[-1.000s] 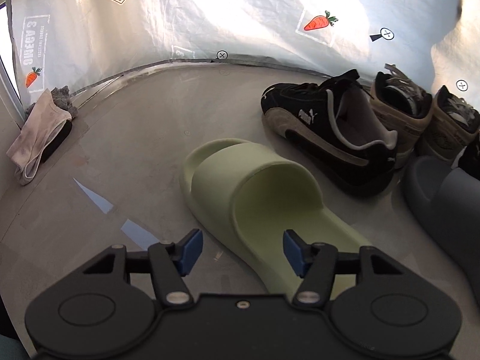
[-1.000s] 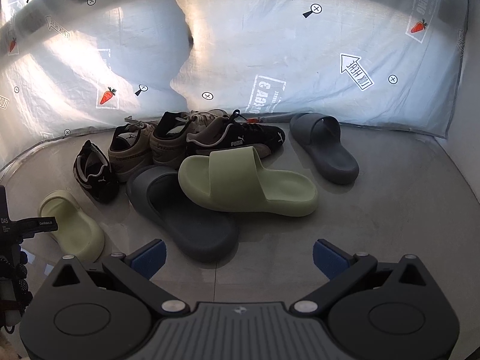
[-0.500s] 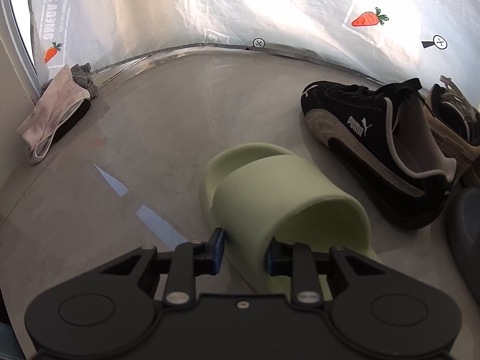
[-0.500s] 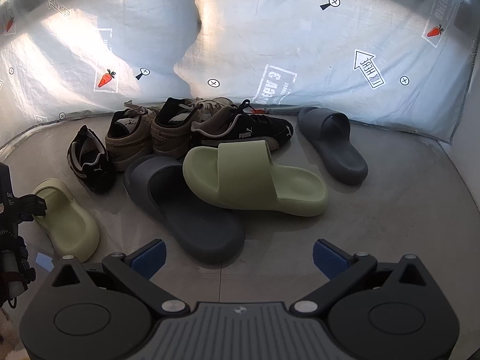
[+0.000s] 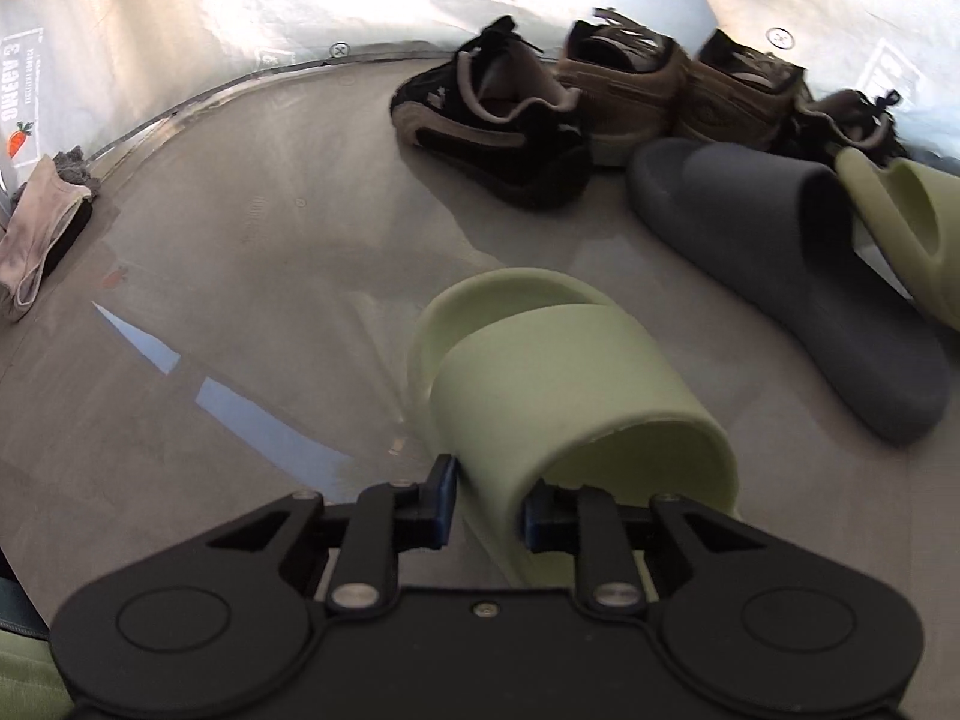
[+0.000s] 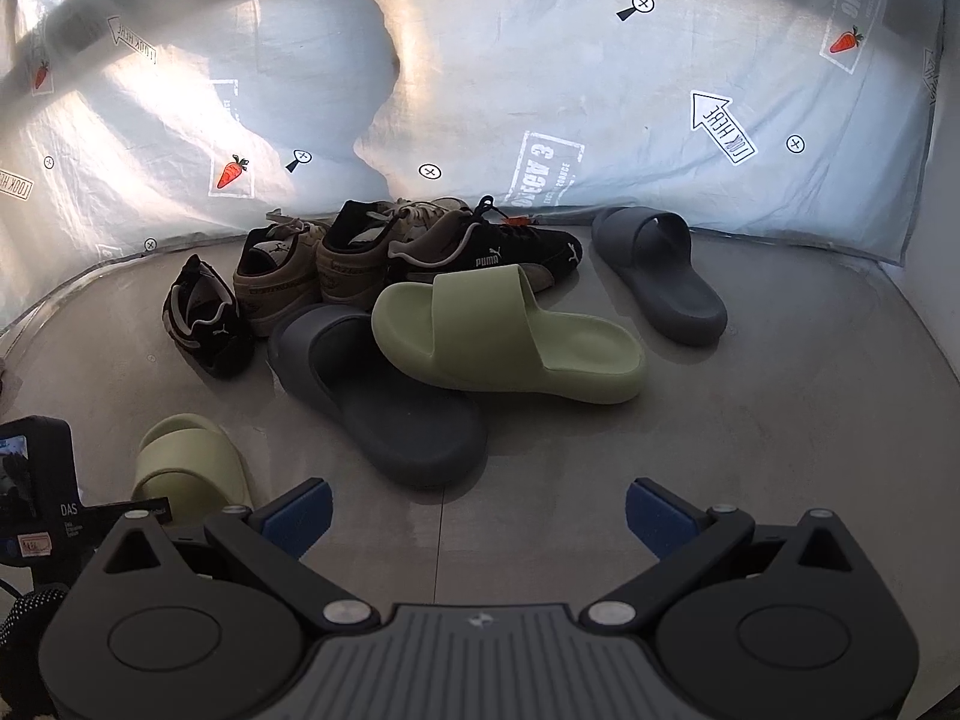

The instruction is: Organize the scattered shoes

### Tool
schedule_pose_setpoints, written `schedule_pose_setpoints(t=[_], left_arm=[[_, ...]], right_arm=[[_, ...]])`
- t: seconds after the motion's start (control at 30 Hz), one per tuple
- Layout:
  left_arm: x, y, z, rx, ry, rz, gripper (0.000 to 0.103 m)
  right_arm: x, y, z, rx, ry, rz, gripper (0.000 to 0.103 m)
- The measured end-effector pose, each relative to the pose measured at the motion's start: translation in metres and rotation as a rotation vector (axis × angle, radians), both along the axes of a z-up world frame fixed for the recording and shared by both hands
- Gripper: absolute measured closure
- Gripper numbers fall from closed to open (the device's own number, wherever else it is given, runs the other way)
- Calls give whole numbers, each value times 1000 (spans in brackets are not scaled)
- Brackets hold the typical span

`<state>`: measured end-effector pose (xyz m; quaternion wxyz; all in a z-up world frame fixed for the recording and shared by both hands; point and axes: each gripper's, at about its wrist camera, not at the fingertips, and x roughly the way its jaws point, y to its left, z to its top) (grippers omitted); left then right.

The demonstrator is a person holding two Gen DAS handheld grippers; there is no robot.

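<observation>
My left gripper [image 5: 486, 501] is shut on the side wall of a light green slide [image 5: 558, 384], which also shows at lower left in the right wrist view [image 6: 186, 462]. My right gripper [image 6: 477, 510] is open and empty above the floor. Ahead of it lies a pile: the second green slide [image 6: 498, 336] resting on a dark grey slide [image 6: 384, 396], another grey slide [image 6: 660, 270] to the right, two black sneakers [image 6: 204, 318] [image 6: 498, 246] and two tan sneakers [image 6: 282, 276] behind.
A white printed sheet [image 6: 540, 90] hangs as a backdrop along the far floor edge. A crumpled cloth [image 5: 36, 234] lies at the far left by the wall. Bare grey floor [image 6: 750, 450] lies at the right.
My left gripper closed on the green slide's side wall, then swung right with it, bringing the shoe pile into view. The right gripper drew nearer to the pile, still open.
</observation>
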<state>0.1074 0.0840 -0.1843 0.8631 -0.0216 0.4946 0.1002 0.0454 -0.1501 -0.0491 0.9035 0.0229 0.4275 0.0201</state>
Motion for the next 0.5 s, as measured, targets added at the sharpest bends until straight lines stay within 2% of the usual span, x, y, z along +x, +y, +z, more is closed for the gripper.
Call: schedule_pose_setpoints(t=[0.13,0.23,0.3,0.4,0.5], left_arm=[[-20,-29,0,-16,10,-106,82],[-33,-32,7,-72,2,-136,79],[-42,-26,17,-109,-14,-135,69],[-56,-12,30,-146,-40,-97,67],[-68,3,41,-118,-67,-55,67]], right_arm=[[-13,-7,-7,3,32,13,0],[-22,-12,-18,20,81,28,0],[-24,-12,-27,39,120,55,0],[-21,1,-49,90,210,179,0],[-13,31,-75,148,310,329,0]])
